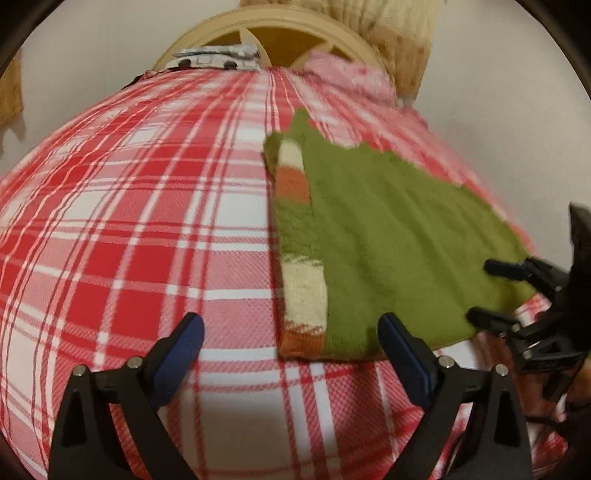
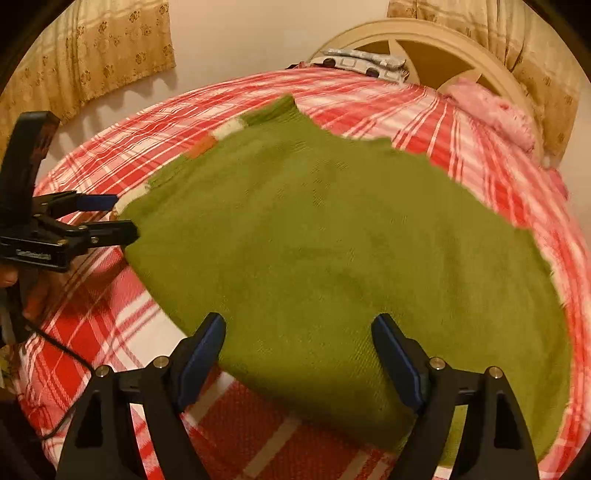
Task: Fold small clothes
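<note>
A green knitted garment (image 1: 388, 236) lies flat on the red and white checked bedspread (image 1: 129, 221). A folded strip with cream and orange bands (image 1: 304, 291) runs along its left edge. My left gripper (image 1: 290, 328) is open wide over the garment's near left corner, and its pads press on nothing. In the right wrist view the left gripper (image 2: 123, 216) stands at the left edge of the green garment (image 2: 332, 240). My right gripper (image 2: 299, 325) is open above the garment's near hem. From the left wrist camera the right gripper (image 1: 483, 291) appears at the garment's right corner.
A cream headboard (image 2: 424, 33) stands at the far end of the bed. Below it lie a pink cloth (image 2: 491, 107) and a grey patterned folded item (image 2: 362, 61). Gold curtains (image 2: 92, 55) hang on the wall. A black cable (image 2: 62, 347) trails from the left gripper.
</note>
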`<state>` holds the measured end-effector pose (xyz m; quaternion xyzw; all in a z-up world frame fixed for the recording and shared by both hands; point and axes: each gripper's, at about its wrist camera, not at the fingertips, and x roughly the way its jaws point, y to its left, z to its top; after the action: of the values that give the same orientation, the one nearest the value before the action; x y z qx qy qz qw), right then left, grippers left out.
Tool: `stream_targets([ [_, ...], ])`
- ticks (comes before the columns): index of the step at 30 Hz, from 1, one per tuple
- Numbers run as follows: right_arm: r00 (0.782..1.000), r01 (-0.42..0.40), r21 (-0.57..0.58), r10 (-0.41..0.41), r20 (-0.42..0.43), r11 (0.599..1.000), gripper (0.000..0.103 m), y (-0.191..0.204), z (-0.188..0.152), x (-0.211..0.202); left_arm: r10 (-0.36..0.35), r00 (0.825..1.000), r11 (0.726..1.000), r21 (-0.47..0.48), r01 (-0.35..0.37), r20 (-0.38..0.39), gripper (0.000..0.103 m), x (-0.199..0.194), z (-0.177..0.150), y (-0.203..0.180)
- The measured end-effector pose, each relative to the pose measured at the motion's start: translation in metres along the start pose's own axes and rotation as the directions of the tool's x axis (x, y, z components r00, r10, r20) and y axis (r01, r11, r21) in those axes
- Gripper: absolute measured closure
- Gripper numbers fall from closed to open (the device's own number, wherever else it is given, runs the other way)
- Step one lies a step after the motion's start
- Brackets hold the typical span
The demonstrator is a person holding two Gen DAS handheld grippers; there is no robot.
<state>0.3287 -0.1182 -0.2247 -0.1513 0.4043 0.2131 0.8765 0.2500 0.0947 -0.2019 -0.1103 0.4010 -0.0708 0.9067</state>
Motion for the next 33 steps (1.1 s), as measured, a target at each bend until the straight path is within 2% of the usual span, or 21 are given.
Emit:
stream_targets([
  [2, 1.000, 0.010, -0.050, -0.009, 0.030, 0.999, 0.020, 0.014, 0.006, -0.007, 0.005, 1.000, 1.000, -0.010, -0.005, 0.025, 0.005, -0.011, -0.001, 0.010],
  [4, 0.997, 0.065, -0.108, -0.060, 0.051, 0.992, 0.020, 0.028, 0.011, -0.010, 0.011, 0.998, 1.000, -0.030, -0.009, 0.056, 0.005, -0.024, -0.002, 0.025],
  [7, 0.993, 0.105, -0.219, -0.090, 0.076, 0.970, 0.020, 0.057, 0.021, -0.009, 0.029, 0.998, 0.997, -0.068, -0.025, 0.051, 0.005, -0.032, -0.001, 0.051],
  [11, 0.990, 0.102, -0.316, -0.066, 0.123, 0.943, 0.020, 0.097, 0.033, -0.010, 0.057, 0.997, 0.990, -0.129, -0.049, 0.059, 0.005, -0.040, 0.005, 0.081],
  [14, 0.993, 0.075, -0.360, -0.036, 0.116, 0.930, 0.020, 0.123, 0.041, -0.005, 0.048, 0.996, 0.988, -0.149, -0.037, 0.076, 0.005, -0.046, 0.010, 0.092],
  [18, 0.992, 0.105, -0.414, -0.065, 0.108, 0.904, 0.020, 0.149, 0.047, 0.013, 0.008, 0.994, 0.988, -0.152, 0.009, 0.112, 0.005, -0.052, 0.017, 0.102],
  [23, 0.991, 0.123, -0.434, -0.090, 0.095, 0.892, 0.020, 0.161, 0.048, 0.030, -0.031, 0.991, 0.991, -0.128, 0.047, 0.127, 0.005, -0.048, 0.028, 0.102],
  [28, 0.974, 0.221, -0.426, -0.173, 0.150, 0.877, 0.020, 0.162, 0.049, 0.039, -0.164, 0.981, 0.980, -0.097, 0.174, 0.105, 0.005, -0.025, 0.047, 0.097],
  [30, 0.981, 0.184, -0.403, -0.142, 0.131, 0.897, 0.031, 0.158, 0.049, 0.040, -0.207, 0.975, 0.973, -0.091, 0.213, 0.077, 0.005, -0.008, 0.060, 0.094],
  [31, 0.986, 0.155, -0.396, -0.117, 0.119, 0.905, 0.039, 0.158, 0.048, 0.040, -0.223, 0.972, 0.970, -0.088, 0.228, 0.069, 0.005, -0.004, 0.063, 0.091],
  [33, 0.984, 0.166, -0.403, -0.122, 0.131, 0.900, 0.044, 0.163, 0.043, 0.038, -0.261, 0.964, 0.960, -0.090, 0.265, 0.055, 0.005, 0.012, 0.076, 0.086],
])
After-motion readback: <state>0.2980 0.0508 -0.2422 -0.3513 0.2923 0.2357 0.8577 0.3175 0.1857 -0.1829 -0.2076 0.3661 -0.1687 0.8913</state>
